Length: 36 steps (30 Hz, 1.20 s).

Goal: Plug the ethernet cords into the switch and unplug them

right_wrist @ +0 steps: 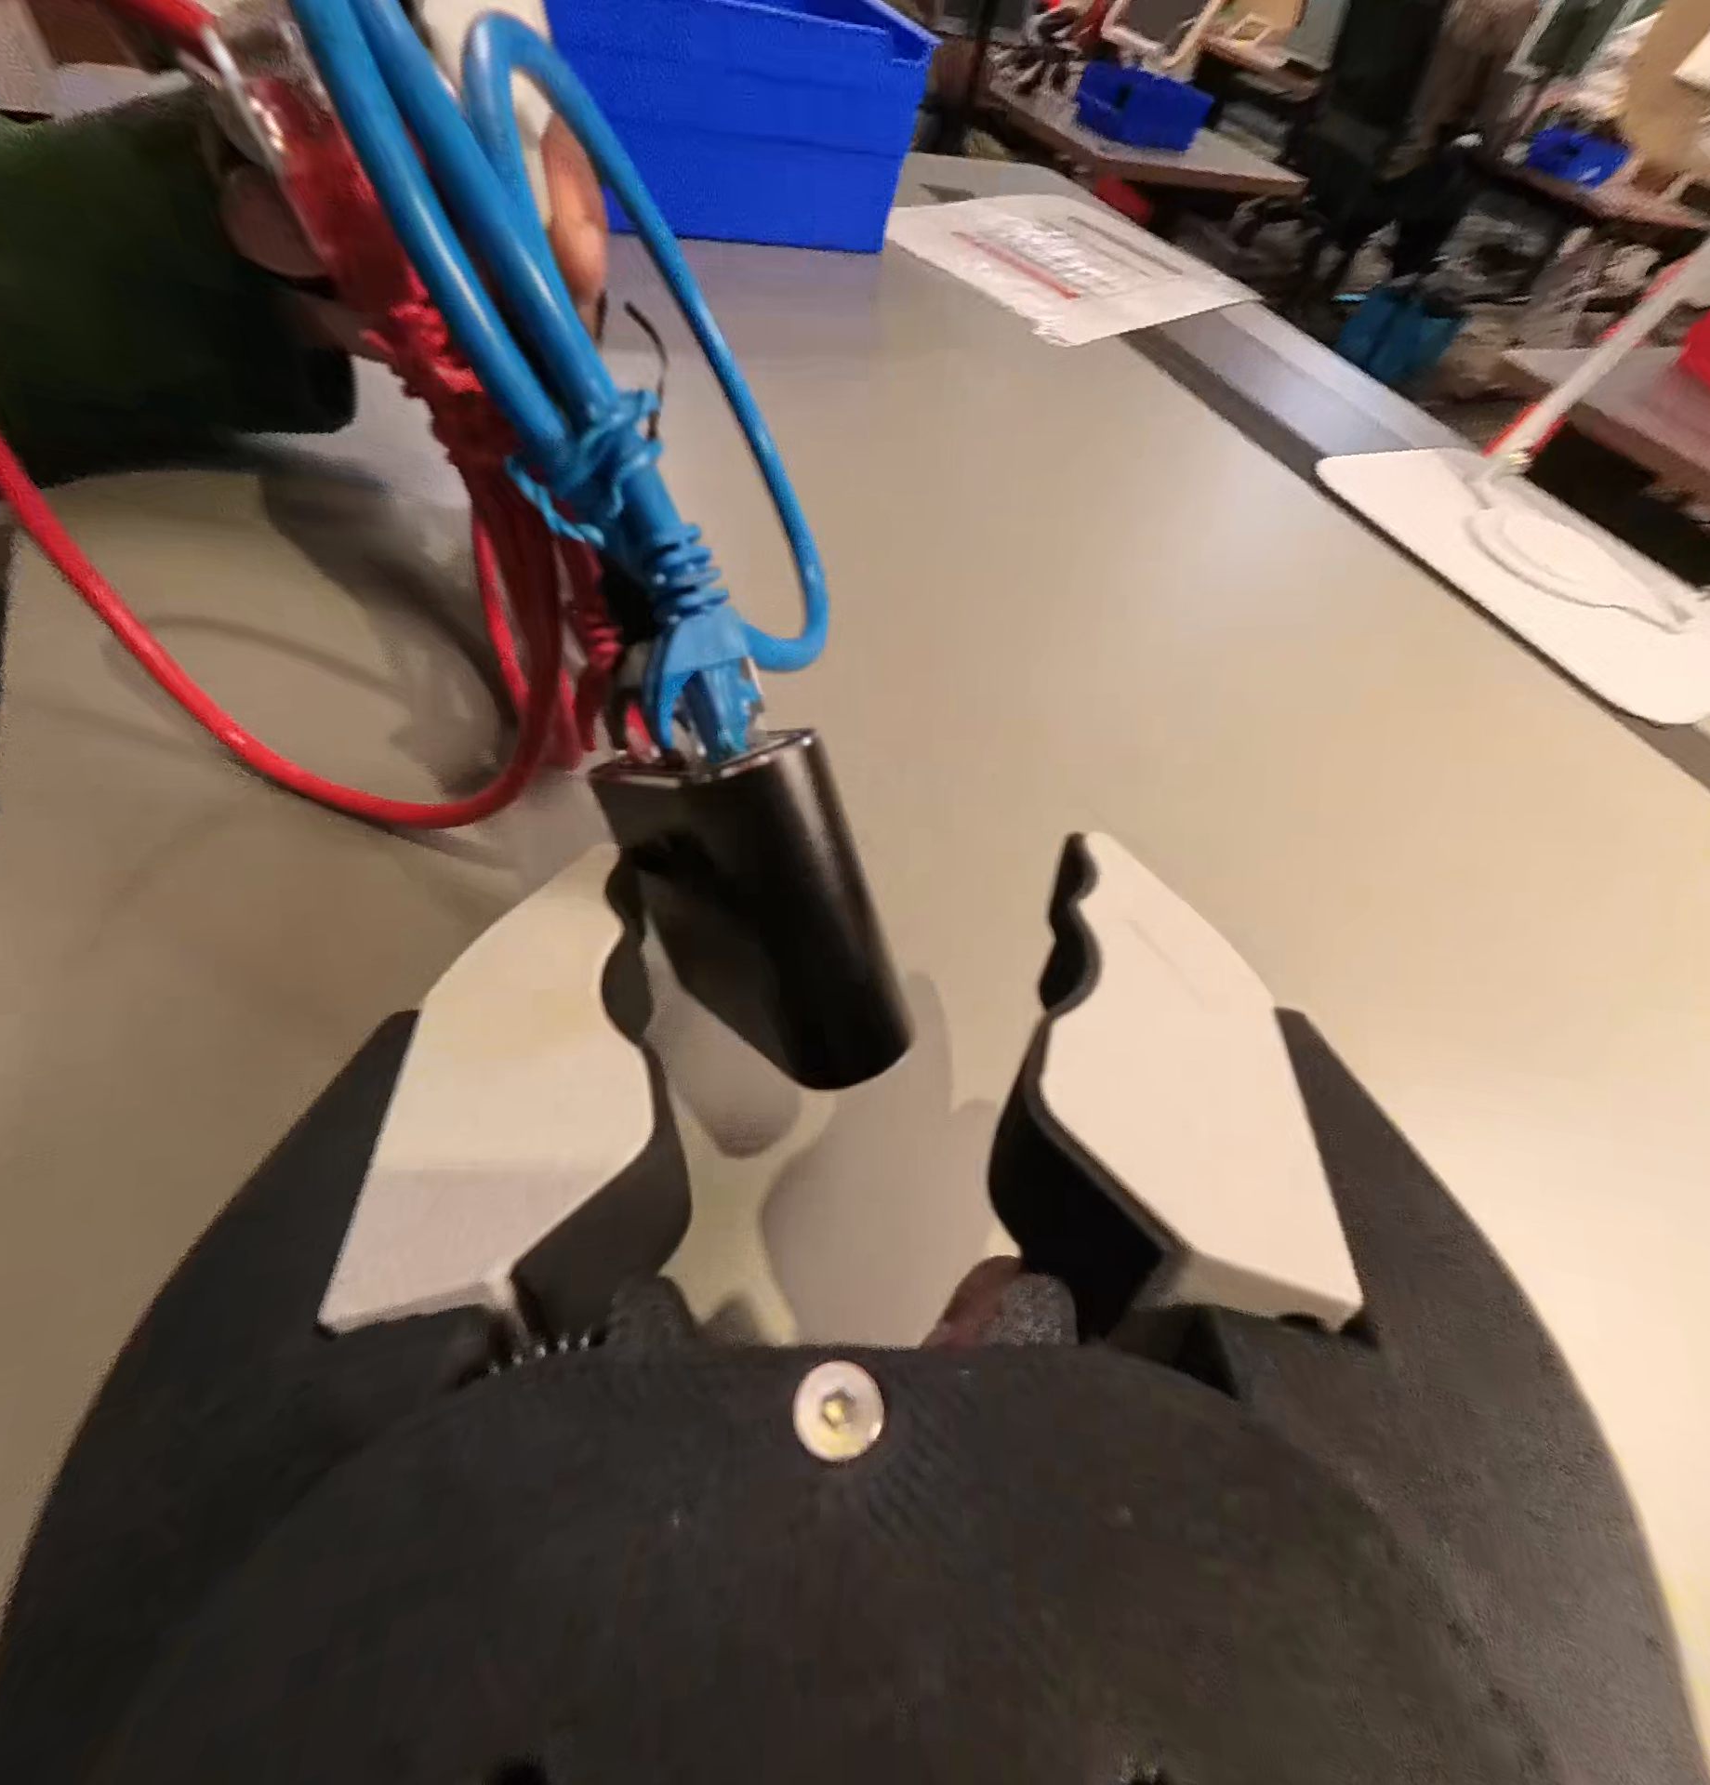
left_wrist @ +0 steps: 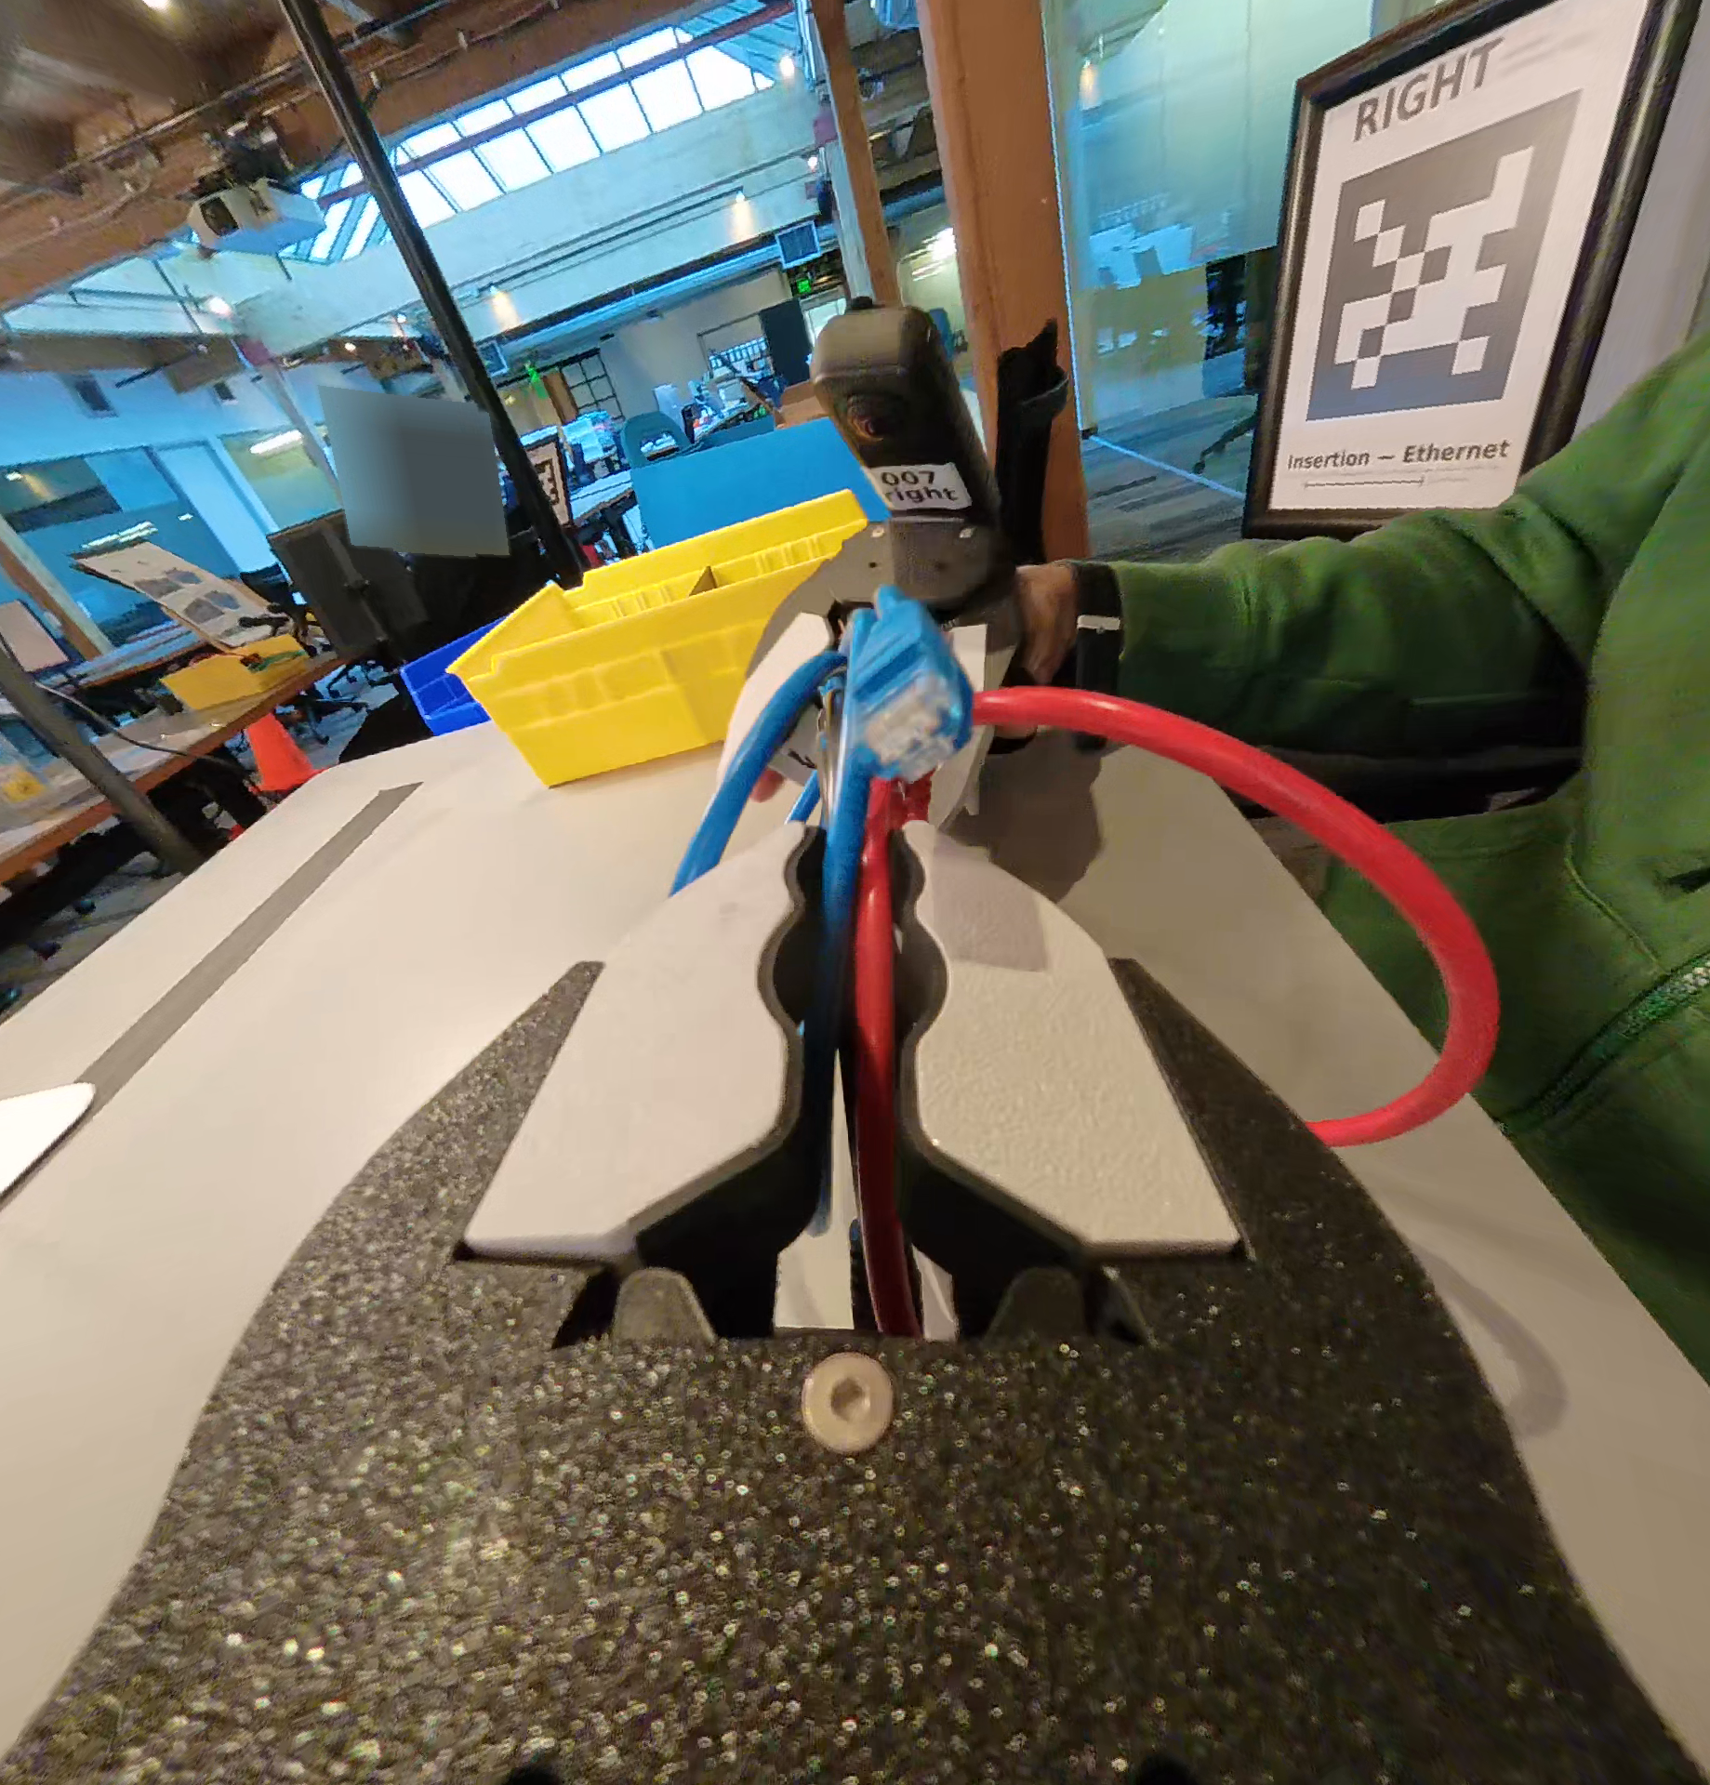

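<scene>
In the left wrist view my left gripper (left_wrist: 855,869) is shut on a blue cord (left_wrist: 836,927) and a red cord (left_wrist: 875,966), held above the grey table (left_wrist: 348,966). A loose blue plug (left_wrist: 913,715) sticks up beyond the fingertips. The red cord loops out to the right. In the right wrist view a black switch (right_wrist: 764,918) hangs tilted from the cords, with a blue plug (right_wrist: 706,666) in its top and a red plug (right_wrist: 628,720) beside it. My right gripper (right_wrist: 841,855) is open around the switch's lower end. I cannot tell whether it touches it.
A yellow bin (left_wrist: 657,657) and a blue bin (right_wrist: 744,116) stand at the table's far side. A framed marker sign (left_wrist: 1450,261) stands at the right. A green sleeve (left_wrist: 1411,657) reaches in. A paper sheet (right_wrist: 1063,261) and a white plate (right_wrist: 1546,599) lie on the table. My right fingertips sit around 15 cm from my left ones.
</scene>
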Tool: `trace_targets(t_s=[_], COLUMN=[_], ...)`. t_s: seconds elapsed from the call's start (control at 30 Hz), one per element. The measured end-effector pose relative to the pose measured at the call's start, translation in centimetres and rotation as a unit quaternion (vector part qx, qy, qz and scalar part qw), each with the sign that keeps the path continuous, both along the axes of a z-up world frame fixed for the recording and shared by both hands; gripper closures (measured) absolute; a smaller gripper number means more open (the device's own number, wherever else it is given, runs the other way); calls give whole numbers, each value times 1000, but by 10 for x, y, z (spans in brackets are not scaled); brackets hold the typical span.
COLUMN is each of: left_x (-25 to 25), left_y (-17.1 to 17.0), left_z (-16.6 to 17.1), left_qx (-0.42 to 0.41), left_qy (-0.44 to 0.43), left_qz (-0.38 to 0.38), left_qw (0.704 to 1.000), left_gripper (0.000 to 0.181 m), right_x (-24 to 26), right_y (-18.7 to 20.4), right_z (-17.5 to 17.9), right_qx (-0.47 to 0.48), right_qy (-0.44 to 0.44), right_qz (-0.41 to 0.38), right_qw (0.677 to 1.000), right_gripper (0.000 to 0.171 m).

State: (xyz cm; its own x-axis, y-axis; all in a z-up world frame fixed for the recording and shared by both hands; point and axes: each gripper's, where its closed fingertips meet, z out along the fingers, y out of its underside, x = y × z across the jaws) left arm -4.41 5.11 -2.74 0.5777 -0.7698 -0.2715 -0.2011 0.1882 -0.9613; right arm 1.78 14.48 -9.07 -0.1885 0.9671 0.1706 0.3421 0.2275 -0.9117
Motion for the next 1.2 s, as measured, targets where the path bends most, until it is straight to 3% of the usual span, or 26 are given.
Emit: trace_targets(t_s=[0.07, 0.13, 0.33, 0.53, 0.73, 0.83, 0.93, 1.07, 1.2], left_x=[-6, -16, -68, -113, -57, -32, -8, 4, 6], left_y=[5, 14, 13, -7, 23, 42, 50, 64, 67], left_z=[-2, -3, 15, 59, 38, 41, 59, 35, -16], left_qx=[-1, -13, -24, 129, 167, 208, 279, 320, 292], left_qy=[8, 5, -52, -98, 90, 208, 267, 351, 417], left_qz=[21, 58, 163, 294, 279, 291, 290, 289, 257], left_qw=[1000, 998, 985, 942, 941, 910, 876, 831, 821], left_gripper=[168, 166, 147, 149, 144, 134, 134, 132, 133], right_x=[-1, -1, 4, 9, -5, -18, -31, -40, -36], right_y=[-7, -5, 12, 31, 19, 7, -3, -10, -20], right_z=[-1, -1, 10, 31, 51, 75, 89, 66, 53], right_qx=[14, 46, 159, 304, 444, 525, 598, 604, 584], right_qy=[0, 6, 55, 92, 103, 121, 126, 135, 145], right_qz=[17, 2, -88, -176, -159, -136, -119, -105, -88], right_qw=[1000, 999, 982, 932, 876, 831, 783, 778, 794], right_gripper=[120, 129, 140, 145, 144, 144, 145, 144, 145])
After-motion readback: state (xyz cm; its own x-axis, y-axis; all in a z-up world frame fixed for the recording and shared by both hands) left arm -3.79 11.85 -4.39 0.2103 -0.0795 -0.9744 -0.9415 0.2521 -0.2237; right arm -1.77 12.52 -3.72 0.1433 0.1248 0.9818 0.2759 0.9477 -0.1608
